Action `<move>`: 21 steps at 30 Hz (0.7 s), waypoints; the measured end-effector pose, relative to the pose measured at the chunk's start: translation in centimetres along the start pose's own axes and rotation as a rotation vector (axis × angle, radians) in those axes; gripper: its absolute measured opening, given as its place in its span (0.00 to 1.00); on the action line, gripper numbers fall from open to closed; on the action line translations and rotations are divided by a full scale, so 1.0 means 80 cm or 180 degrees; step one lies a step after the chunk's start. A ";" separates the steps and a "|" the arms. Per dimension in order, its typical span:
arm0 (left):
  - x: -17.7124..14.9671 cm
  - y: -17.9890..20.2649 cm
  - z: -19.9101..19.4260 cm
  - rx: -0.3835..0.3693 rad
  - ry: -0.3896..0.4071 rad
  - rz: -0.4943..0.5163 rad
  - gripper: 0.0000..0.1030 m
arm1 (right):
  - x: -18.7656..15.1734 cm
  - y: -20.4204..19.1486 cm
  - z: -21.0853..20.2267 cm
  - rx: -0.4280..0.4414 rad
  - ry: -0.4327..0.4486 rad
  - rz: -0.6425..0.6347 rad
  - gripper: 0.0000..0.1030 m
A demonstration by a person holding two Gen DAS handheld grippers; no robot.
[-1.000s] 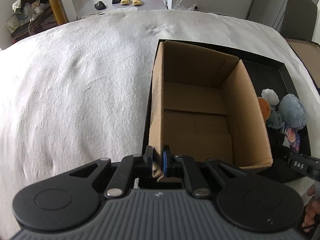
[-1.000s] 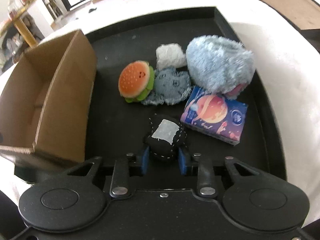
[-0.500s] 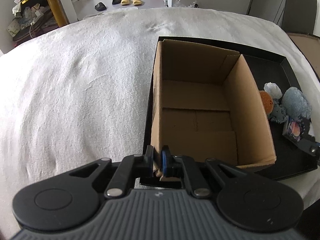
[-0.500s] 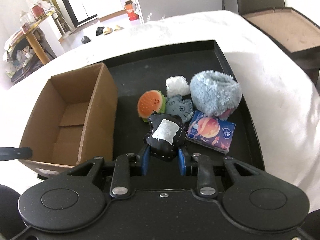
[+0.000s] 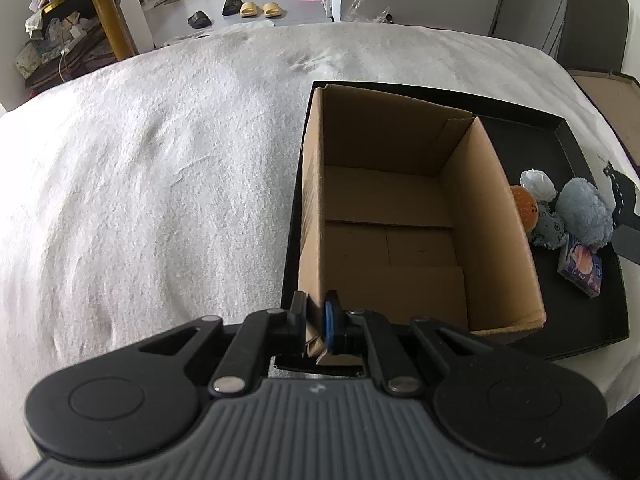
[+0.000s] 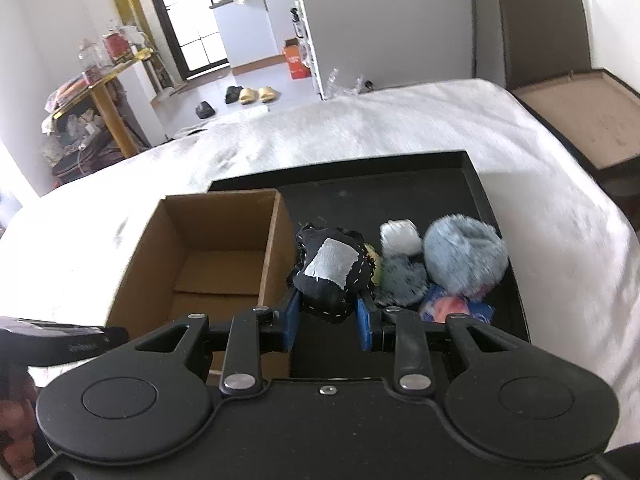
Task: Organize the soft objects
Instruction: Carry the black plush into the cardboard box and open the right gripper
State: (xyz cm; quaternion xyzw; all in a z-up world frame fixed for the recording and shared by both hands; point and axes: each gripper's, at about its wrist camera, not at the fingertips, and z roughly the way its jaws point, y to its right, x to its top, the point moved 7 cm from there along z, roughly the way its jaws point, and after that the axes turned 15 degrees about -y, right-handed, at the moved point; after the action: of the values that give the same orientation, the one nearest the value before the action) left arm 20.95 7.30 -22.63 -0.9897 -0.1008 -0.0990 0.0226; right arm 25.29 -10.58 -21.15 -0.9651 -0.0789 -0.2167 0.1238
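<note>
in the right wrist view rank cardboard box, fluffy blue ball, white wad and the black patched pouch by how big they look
1. cardboard box
2. fluffy blue ball and black patched pouch: about alike, and the pouch, held in the right gripper, sits nearer the camera, so unranked
3. white wad

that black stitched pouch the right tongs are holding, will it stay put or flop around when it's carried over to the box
The black pouch bulges between the right tongs, so it is probably soft and squashy. It sags little, so likely light. Its cloth surface should grip rather than slip.
</note>
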 end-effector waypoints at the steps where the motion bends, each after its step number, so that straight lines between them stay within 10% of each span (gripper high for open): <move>1: 0.000 -0.001 0.000 -0.0016 -0.0006 -0.0010 0.07 | 0.001 -0.004 -0.001 0.0007 0.0011 -0.0023 0.28; 21: 0.001 -0.019 0.009 -0.0266 0.0008 -0.0173 0.07 | 0.024 -0.094 0.012 0.0258 0.0028 -0.0540 0.29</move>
State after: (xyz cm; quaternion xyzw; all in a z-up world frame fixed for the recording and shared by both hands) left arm 20.89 8.83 -23.29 -0.9866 -0.1234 -0.1049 -0.0213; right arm 25.83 -2.91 -19.64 -0.9482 -0.1686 -0.2273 0.1443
